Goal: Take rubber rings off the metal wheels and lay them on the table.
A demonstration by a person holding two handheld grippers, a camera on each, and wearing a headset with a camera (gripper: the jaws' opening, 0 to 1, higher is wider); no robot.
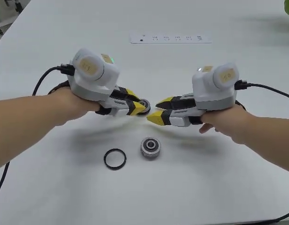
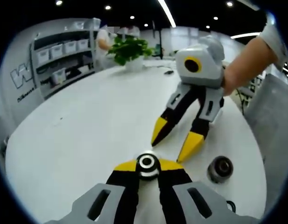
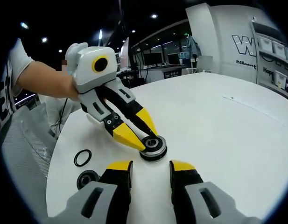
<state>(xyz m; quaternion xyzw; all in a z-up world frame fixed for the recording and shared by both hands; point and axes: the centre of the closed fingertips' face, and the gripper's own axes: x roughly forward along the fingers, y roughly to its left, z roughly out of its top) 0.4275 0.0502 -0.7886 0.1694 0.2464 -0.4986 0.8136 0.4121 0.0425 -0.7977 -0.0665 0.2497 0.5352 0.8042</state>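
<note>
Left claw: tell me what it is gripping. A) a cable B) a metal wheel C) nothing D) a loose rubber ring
B: the left claw is shut on a metal wheel, while the loose rubber ring lies apart on the table.

Head view: the white table point(image 1: 205, 187) is lit brightly and evenly from above; soft, diffuse shadows are cast on it near the centre, and focus is held throughout. Gripper views: ceiling spots point(image 2: 108, 7) and a strip light point(image 2: 167, 13) are seen against a dark ceiling. Straight lines are bowed toward the edges, and detail is slightly softened.
</note>
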